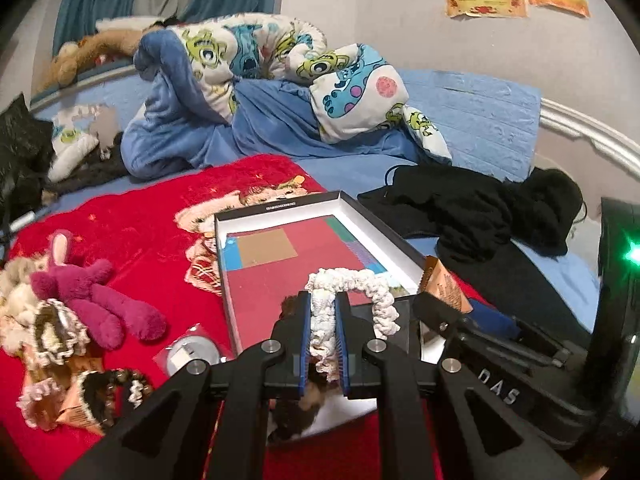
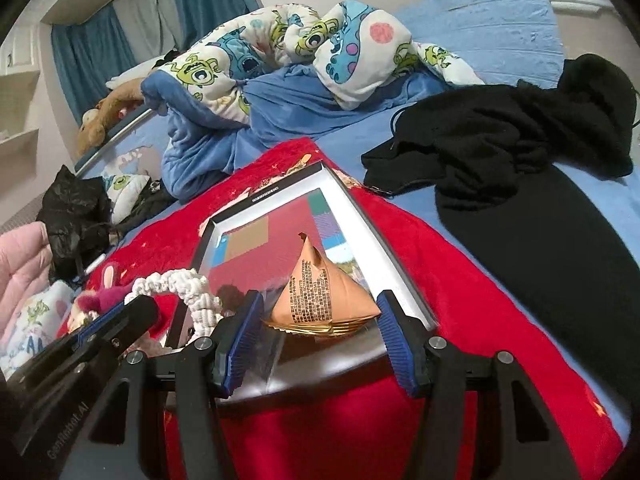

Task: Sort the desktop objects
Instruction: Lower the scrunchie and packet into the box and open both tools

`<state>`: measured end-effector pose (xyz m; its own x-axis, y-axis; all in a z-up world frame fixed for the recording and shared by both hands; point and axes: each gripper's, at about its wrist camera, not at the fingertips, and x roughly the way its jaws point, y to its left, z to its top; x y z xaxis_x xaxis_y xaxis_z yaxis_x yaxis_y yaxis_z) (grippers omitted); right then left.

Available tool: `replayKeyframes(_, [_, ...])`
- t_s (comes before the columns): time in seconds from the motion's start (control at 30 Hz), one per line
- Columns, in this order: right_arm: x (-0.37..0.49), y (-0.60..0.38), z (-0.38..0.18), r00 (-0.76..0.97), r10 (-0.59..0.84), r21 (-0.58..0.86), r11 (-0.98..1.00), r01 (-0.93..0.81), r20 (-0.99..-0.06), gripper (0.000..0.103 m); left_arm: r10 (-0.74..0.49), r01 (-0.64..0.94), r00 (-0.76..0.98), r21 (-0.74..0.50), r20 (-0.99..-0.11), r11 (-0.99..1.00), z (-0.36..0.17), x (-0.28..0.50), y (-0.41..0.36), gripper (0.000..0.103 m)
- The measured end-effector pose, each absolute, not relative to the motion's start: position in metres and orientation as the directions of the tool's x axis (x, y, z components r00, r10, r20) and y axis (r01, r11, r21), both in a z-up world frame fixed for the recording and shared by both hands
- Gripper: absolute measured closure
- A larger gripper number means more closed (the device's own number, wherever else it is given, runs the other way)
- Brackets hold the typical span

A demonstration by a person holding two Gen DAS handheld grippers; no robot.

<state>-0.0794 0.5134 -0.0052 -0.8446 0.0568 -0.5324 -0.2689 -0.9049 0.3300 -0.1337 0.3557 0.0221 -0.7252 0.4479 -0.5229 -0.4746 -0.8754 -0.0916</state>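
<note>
Now, reading from my left: on the red blanket lies a magenta plush rabbit, with a heap of frilly scrunchies and orange wrappers beside it and a small clear-wrapped disc nearer the middle. These look like the things not yet sorted.

Next comes my left gripper. Its fingers are pressed shut on a cream scrunchie, pinching one side of the loop while the rest arches free to the right. It hangs over the near edge of the shallow box lid, whose floor is red with coloured patches.

Just to the right, my right gripper stands with its fingers about half spread, clamping the flat gold base of an orange pyramid-shaped snack packet. The packet sits upright between the pads, also over the near end of the box lid. Beyond that on the right a black garment sprawls on the blue bed sheet.

I judge this to be the carry-and-place step: both items are lifted and poised at the tray, neither set down yet. The next move calls for carrying each one further in over the tray floor, lowering, then spreading the fingers. I would keep the two grippers apart, since they sit close together.
</note>
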Motion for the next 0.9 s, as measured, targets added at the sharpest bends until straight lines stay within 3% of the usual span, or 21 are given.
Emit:
replayKeyframes(0.6, [-0.144, 0.535, -0.005, -0.854, 0.065, 0.328, -0.906, -0.268, -0.517, 0.046, 0.42, -0.416, -0.745, -0.131, -0.518, -0.9, 0.028, -0.226, 0.373, 0.091])
replayKeyframes(0.77, [-0.162, 0.529, -0.013, -0.833, 0.036, 0.309, -0.919, -0.245, -0.552, 0.046, 0.374, -0.4, -0.733, -0.085, -0.568, -0.913, 0.009, -0.24, 0.375, 0.091])
replayKeyframes(0.9, [-0.166, 0.529, -0.016, -0.817, 0.041, 0.309, -0.914, -0.263, -0.575, 0.046, 0.38, -0.393, -0.701, -0.117, -0.604, -0.912, -0.003, -0.247, 0.369, 0.091])
